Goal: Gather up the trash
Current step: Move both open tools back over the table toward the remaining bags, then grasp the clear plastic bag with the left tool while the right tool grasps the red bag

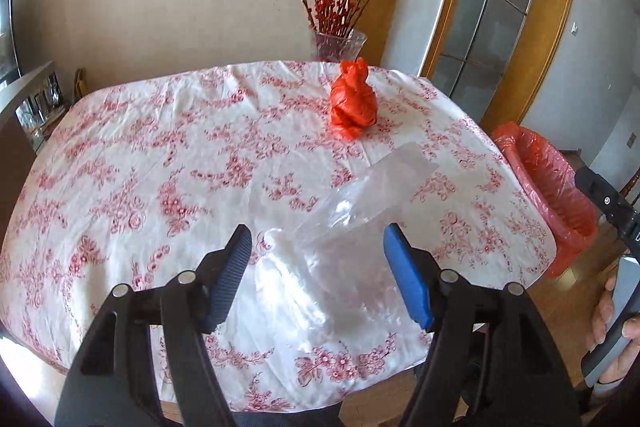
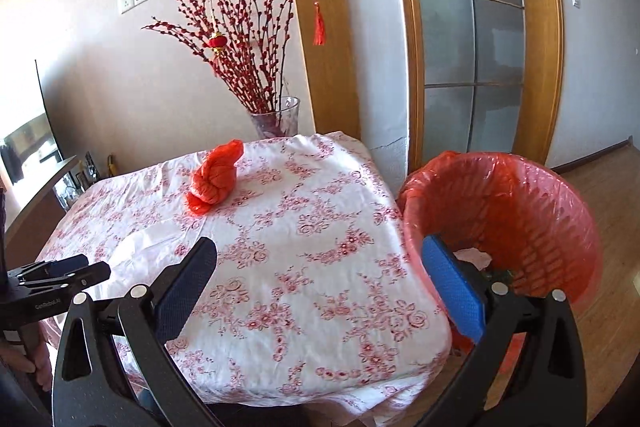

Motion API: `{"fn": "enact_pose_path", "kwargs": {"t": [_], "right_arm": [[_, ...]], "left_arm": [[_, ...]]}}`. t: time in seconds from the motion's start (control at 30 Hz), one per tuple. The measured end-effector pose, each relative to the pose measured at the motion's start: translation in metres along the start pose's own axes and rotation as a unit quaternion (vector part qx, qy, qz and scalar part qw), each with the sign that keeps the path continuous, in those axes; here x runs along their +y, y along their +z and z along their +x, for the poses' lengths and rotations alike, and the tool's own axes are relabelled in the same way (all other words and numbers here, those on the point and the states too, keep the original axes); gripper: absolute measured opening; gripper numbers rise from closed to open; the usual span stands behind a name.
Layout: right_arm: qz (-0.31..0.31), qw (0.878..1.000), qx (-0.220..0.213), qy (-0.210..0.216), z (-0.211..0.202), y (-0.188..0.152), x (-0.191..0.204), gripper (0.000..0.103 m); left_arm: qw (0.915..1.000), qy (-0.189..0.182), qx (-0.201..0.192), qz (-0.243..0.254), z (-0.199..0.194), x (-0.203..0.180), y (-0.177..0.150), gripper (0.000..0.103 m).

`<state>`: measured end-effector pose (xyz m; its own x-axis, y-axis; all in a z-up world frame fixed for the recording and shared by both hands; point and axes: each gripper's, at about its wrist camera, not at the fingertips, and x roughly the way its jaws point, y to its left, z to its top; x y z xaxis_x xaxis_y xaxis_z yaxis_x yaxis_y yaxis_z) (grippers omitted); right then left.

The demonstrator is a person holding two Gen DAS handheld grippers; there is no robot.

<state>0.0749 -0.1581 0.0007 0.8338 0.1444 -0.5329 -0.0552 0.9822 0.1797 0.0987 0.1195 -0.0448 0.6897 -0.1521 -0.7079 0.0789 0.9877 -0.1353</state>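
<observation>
Blue pads are seen on the black fingers of both grippers. The left gripper [image 1: 318, 275] is held over the near edge of the tabletop [image 1: 160, 155], which is covered by a white cloth with pink flowers. Its fingers [image 1: 408, 279] are spread wide apart. A clear plastic bag [image 1: 344, 251] is seen between them, lying crumpled on the cloth and reaching away toward the far right. The pads are not pressed on the bag; whether the bag is touched by them cannot be told.

The right gripper [image 2: 320, 291] is held over the right side of the tabletop [image 2: 304, 267]. Its fingers [image 2: 454, 291] are also spread wide apart, and nothing is held between them. The right finger is seen in front of the rim of a trash bin [image 2: 520, 211], which is lined with a red bag and stands on the floor just beside the tabletop. Some bits of trash are seen at the bottom of the bin.

A knotted red plastic bag [image 1: 354, 99] is left on the cloth toward the far side, well apart from both grippers. Behind it, at the far edge, a glass vase [image 1: 340, 45] with red branches is set. In the left view, a hand [image 1: 612, 327] is seen at the right edge, wrapped around the handle of the other gripper.
</observation>
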Motion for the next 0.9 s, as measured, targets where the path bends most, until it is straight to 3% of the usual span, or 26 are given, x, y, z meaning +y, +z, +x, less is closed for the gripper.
{"fn": "enact_pose_path", "kwargs": {"t": [0.13, 0.2, 0.33, 0.37, 0.6, 0.9], "right_arm": [[-0.007, 1.0, 0.003, 0.004, 0.0, 0.001, 0.012, 0.101], [-0.009, 1.0, 0.003, 0.004, -0.001, 0.001, 0.015, 0.101], [-0.014, 1.0, 0.005, 0.002, 0.004, 0.002, 0.02, 0.101], [-0.015, 1.0, 0.007, 0.001, 0.006, 0.003, 0.021, 0.101], [-0.031, 0.999, 0.014, 0.014, 0.028, 0.02, 0.036, 0.101], [-0.022, 0.997, 0.051, 0.054, 0.089, 0.048, 0.073, 0.101]], "left_arm": [[0.9997, 0.001, 0.022, -0.008, 0.016, 0.004, -0.01, 0.063], [0.9992, -0.004, 0.037, -0.016, 0.025, 0.007, -0.014, 0.053], [0.9984, -0.02, 0.049, -0.022, 0.033, 0.005, -0.017, 0.021], [0.9982, -0.022, 0.048, -0.026, 0.033, 0.006, -0.015, 0.019], [0.9992, 0.003, 0.023, -0.034, 0.033, 0.026, 0.016, 0.015], [0.9948, 0.075, -0.015, -0.067, 0.028, 0.088, 0.064, 0.015]]}}
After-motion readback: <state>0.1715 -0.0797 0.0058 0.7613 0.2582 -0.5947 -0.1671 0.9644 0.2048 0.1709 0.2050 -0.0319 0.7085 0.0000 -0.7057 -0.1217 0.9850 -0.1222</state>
